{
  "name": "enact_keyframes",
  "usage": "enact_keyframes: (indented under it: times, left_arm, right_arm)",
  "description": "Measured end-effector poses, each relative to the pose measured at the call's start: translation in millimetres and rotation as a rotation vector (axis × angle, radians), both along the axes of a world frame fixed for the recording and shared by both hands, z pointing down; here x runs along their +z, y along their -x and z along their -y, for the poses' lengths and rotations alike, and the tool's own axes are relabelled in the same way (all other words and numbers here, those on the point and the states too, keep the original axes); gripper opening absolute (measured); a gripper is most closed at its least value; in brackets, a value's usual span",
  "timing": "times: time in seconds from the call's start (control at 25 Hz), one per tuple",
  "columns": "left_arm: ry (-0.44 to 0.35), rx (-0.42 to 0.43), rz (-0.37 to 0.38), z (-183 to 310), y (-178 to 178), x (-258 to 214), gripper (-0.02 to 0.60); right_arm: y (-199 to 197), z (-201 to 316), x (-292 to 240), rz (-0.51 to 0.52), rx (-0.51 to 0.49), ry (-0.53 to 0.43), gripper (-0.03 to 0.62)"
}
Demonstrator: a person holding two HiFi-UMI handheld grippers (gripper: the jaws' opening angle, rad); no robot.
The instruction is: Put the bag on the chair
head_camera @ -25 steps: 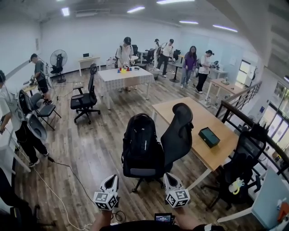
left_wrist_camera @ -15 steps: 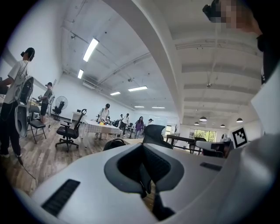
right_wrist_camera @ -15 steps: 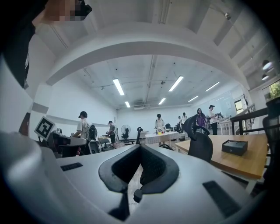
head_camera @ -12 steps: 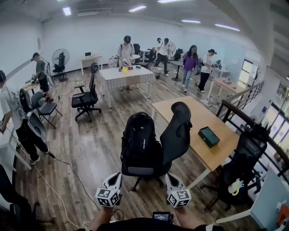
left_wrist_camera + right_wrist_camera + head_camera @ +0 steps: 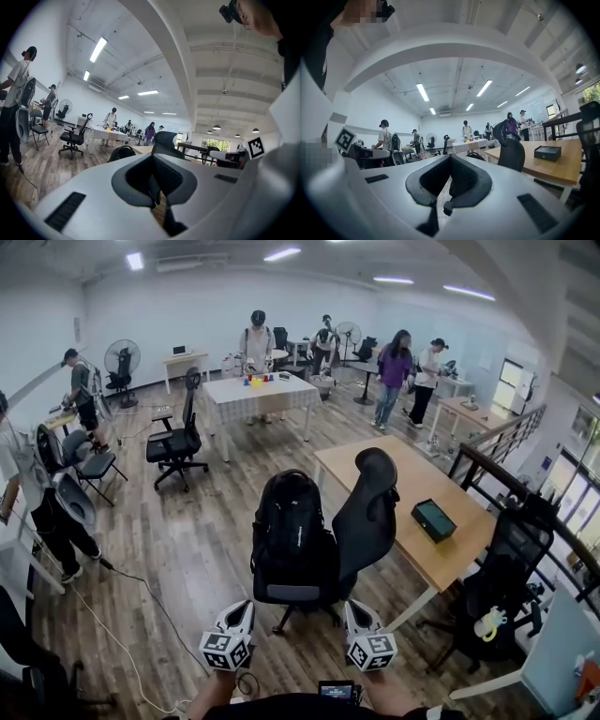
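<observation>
- Bag (image 5: 289, 531): black backpack, upright on the seat of the chair (image 5: 373, 512), its side against the backrest.
- Chair: black office chair with a headrest, on the wood floor (image 5: 187, 549), just beside the corner of the desk (image 5: 403, 479).
- Left gripper (image 5: 236, 613): jaws closed together with nothing between them. It is low in the head view, points toward the chair and stops short of it, touching neither bag nor chair.
- Right gripper (image 5: 356, 613): jaws fully closed and empty. It is level with the left one, beside it but apart, and also short of the chair.
- Left gripper view: the top of the bag and the chair back show over the closed jaws.
- Right gripper view: the chair back and the desk show beyond the closed jaws.
- Box (image 5: 433, 520): dark with a teal top, lying on the desk near its right edge.
- Cable (image 5: 141, 601): runs across the floor left of the chair.
- Table (image 5: 262, 395): white, farther back, with small coloured items on top and a second chair (image 5: 178, 442) near it.
- Fan (image 5: 120, 360): stands at the back left wall.
- People (image 5: 394, 371): several standing around the back and the left side of the room.
</observation>
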State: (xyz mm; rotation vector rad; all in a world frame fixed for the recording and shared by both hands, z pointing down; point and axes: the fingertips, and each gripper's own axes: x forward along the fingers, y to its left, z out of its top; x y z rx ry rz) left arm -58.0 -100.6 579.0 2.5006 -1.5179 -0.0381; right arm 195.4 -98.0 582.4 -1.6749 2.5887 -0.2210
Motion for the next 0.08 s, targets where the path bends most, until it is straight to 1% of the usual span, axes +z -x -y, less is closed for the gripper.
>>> enact_keyframes:
  times: [0.08]
  left_arm:
    - [0.001,0.001,-0.003,1.7,2.8,2.3,0.005]
  right_arm:
    - [2.1,2.4,0.6,0.004,0.006,-0.001,0.011]
